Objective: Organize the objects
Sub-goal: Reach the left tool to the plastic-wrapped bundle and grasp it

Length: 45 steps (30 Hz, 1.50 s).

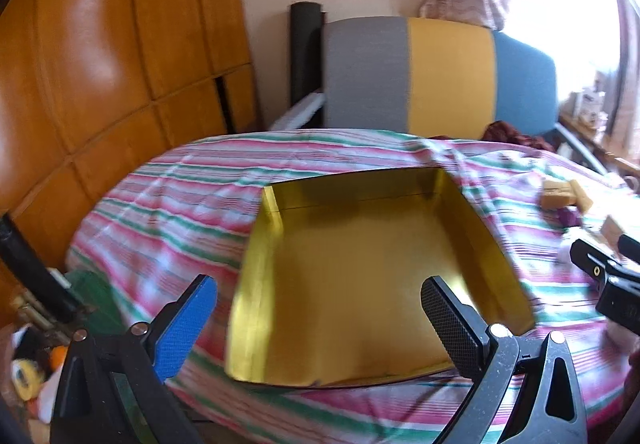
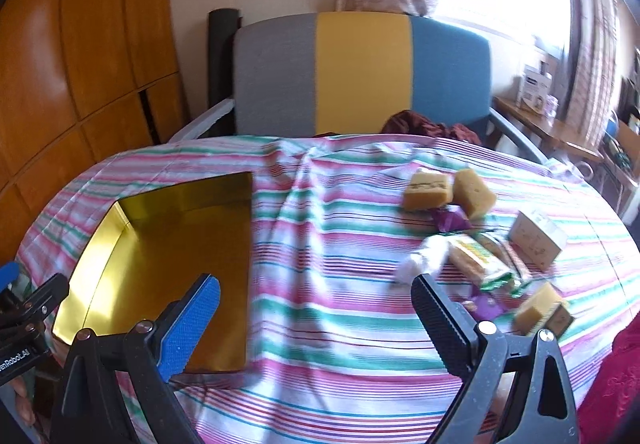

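The left hand-held gripper (image 1: 320,320) is spread wide and holds nothing; just ahead of its fingers lies the gold tray (image 1: 360,264), bare inside, on the striped cloth (image 1: 180,195) covering the counter. The right hand-held gripper (image 2: 316,318) is likewise spread with nothing between its fingers, over bare cloth, the tray to its left. Ahead and to its right lie wrapped snack packets (image 2: 476,256), yellow cake blocks (image 2: 428,189) and a small box (image 2: 538,240), near one another and well apart from the tray.
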### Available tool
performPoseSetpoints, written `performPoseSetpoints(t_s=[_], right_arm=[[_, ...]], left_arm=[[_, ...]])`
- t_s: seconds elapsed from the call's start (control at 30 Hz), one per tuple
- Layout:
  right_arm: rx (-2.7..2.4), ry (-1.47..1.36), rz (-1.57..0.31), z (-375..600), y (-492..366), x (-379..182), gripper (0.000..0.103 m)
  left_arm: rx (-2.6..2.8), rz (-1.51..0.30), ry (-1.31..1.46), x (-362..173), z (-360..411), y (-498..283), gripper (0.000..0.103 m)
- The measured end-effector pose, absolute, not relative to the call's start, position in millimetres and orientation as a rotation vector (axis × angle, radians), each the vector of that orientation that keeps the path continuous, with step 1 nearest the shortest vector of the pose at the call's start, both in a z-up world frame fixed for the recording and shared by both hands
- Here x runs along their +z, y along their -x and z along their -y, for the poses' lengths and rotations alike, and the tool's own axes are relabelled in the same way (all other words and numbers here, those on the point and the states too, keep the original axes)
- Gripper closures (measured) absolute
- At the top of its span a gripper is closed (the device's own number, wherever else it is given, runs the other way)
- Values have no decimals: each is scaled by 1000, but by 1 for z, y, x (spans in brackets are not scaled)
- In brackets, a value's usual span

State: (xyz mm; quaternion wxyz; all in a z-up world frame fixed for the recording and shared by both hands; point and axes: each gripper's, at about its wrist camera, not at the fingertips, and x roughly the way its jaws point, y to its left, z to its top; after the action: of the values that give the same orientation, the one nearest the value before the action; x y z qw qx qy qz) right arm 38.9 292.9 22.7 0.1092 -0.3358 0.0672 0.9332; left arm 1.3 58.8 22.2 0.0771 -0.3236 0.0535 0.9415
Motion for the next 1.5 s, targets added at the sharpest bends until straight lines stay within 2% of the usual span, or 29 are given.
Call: performPoseSetpoints(t_s=[0.1,0.27,0.57,0.77,0.97,1.3,1.37,1.43,1.47,1.5], right_arm=[[2699,1004,-237,-324,-48,25,4],[2601,1072,-342,-388,-71,25,4],[2365,1049,-503,-488,-129,19,4],[2340,1048,-551,-502,-140,11,4],[2347,1073,-564,-508,-143,2,4],[2406,1142,-577,-510,-138,-5,4],[2414,1152,-582,-510,-137,-6,4],[2417,1160,-593,-512,-137,-7,4],[2415,1168,-599,-512,-137,-8,4],[2413,1176,-603,-513,-136,-8,4]], left_arm=[[2736,-86,966,24,-69,1,0],[2618,-94,960,27,-103,8,0],[2346,-195,947,28,-196,13,2],[2160,-308,963,16,-277,21,3],[2052,-336,1041,-10,-341,42,2],[1985,-336,1247,-54,-392,85,3],[1999,-357,1255,-57,-396,88,7],[2001,-388,1255,-61,-402,89,22],[1996,-408,1259,-64,-406,89,26],[1976,-424,1268,-68,-409,88,35]])
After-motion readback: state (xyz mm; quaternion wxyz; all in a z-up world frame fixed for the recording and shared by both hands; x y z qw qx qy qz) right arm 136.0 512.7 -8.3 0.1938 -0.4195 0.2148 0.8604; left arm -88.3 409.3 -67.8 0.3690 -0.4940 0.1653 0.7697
